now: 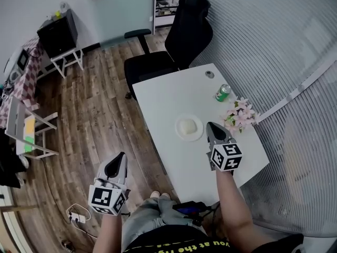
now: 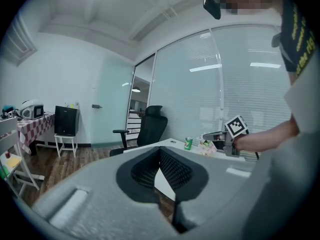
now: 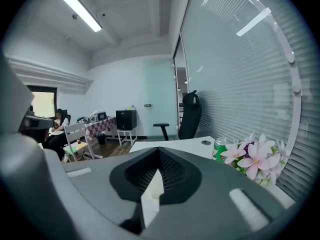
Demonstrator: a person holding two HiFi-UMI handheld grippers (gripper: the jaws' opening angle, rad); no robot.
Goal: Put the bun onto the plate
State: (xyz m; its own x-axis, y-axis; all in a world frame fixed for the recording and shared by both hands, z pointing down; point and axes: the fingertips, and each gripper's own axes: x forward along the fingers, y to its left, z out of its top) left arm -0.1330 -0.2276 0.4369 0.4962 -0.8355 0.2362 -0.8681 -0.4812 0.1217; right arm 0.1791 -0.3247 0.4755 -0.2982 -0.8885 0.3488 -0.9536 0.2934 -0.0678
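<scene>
In the head view a pale round bun (image 1: 187, 126) lies on a white plate (image 1: 197, 134) in the middle of the white table (image 1: 174, 94). My right gripper (image 1: 212, 126) hangs above the table just right of the plate, shut and empty, apart from the bun. My left gripper (image 1: 119, 159) is held over the wooden floor left of the table, jaws together with nothing between them. In the left gripper view the jaws (image 2: 160, 159) meet; the right gripper (image 2: 220, 135) shows beyond. The right gripper view shows closed jaws (image 3: 159, 160) with the tabletop behind.
A green can (image 1: 222, 93) and a pink flower bunch (image 1: 239, 115) stand near the table's right edge. A black office chair (image 1: 174, 44) is at the far end. A small round grommet (image 1: 210, 74) sits in the tabletop. White chairs (image 1: 26, 130) stand at left.
</scene>
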